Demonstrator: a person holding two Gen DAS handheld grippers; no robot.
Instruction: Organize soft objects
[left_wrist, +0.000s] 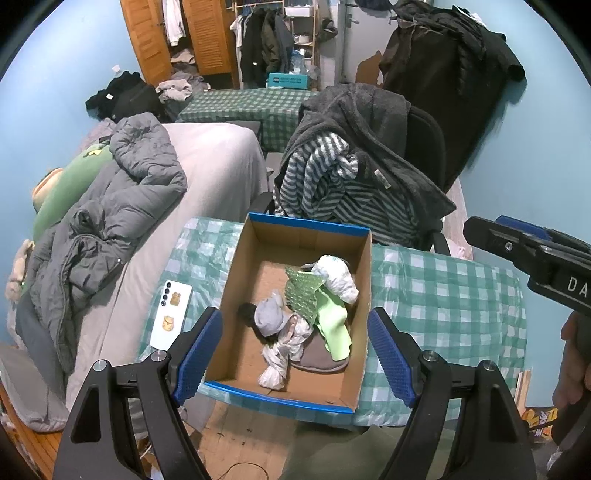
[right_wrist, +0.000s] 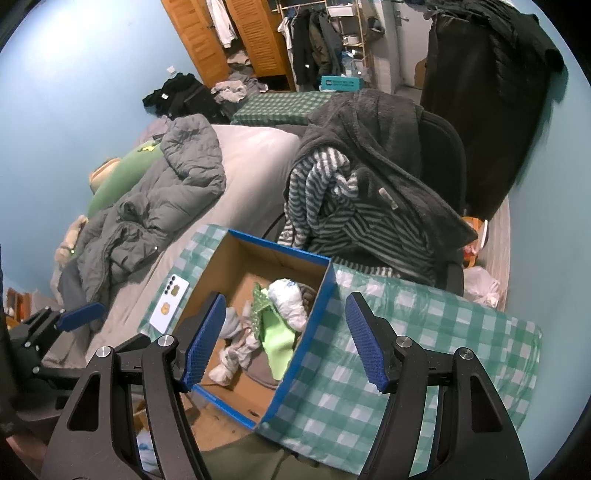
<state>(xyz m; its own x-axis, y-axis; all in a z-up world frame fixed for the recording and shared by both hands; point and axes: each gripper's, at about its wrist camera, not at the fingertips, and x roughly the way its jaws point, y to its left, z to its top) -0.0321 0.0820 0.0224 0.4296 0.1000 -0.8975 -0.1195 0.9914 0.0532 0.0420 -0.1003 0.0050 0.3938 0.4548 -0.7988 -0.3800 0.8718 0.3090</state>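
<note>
A blue-edged cardboard box (left_wrist: 236, 280) stands on the green checked table (left_wrist: 443, 295). In it lie several soft things: a white bundle (left_wrist: 338, 278), green bubble wrap (left_wrist: 301, 295), a light green cloth (left_wrist: 334, 328), a grey sock (left_wrist: 269, 317), a knotted white bag (left_wrist: 282, 354) and a grey slipper (left_wrist: 321, 360). My left gripper (left_wrist: 295, 354) is open and empty above the box's near edge. My right gripper (right_wrist: 284, 339) is open and empty over the box's right wall (right_wrist: 306, 347); it also shows at the right of the left wrist view (left_wrist: 532, 254).
A white phone (left_wrist: 171, 314) lies on the table left of the box. A bed with a grey jacket (left_wrist: 107, 229) is on the left. A chair draped with dark and striped clothes (left_wrist: 354, 177) stands behind the table. Wooden floor lies below.
</note>
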